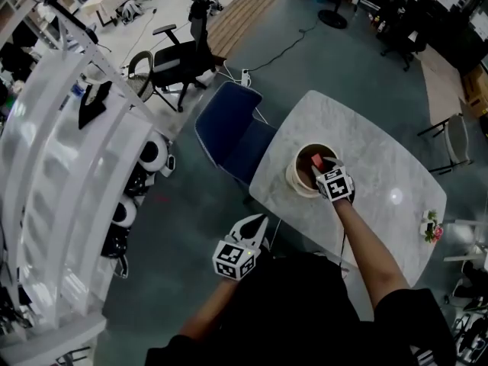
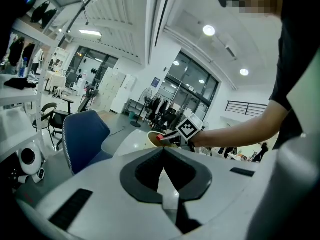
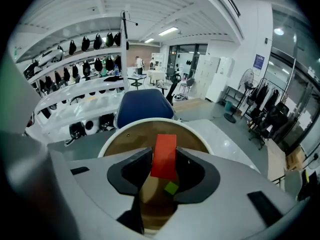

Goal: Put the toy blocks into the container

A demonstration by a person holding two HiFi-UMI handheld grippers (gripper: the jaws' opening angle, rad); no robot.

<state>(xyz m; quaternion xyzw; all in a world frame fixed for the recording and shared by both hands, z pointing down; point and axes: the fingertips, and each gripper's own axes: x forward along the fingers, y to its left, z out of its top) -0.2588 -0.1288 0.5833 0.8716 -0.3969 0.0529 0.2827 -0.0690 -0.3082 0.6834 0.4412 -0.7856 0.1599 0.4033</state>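
A round cream container [image 1: 294, 176] with a brown inside stands on the white marble table [image 1: 381, 166]. My right gripper [image 1: 321, 165] hangs over its mouth, shut on a red block [image 1: 316, 160]. In the right gripper view the red block [image 3: 164, 155] sits upright between the jaws above the container [image 3: 150, 122], and a small green block [image 3: 171, 187] lies inside. My left gripper [image 1: 258, 223] is off the table, near its front left edge, shut and empty. The left gripper view shows the closed jaws [image 2: 162, 152] pointing toward the right gripper [image 2: 172, 138] and the container [image 2: 152, 138].
A blue chair [image 1: 229, 132] stands against the table's left side. White shelving [image 1: 61, 174] with helmet-like devices runs along the left. A black office chair [image 1: 179, 56] stands further back. A small flower decoration [image 1: 433, 227] sits at the table's right edge.
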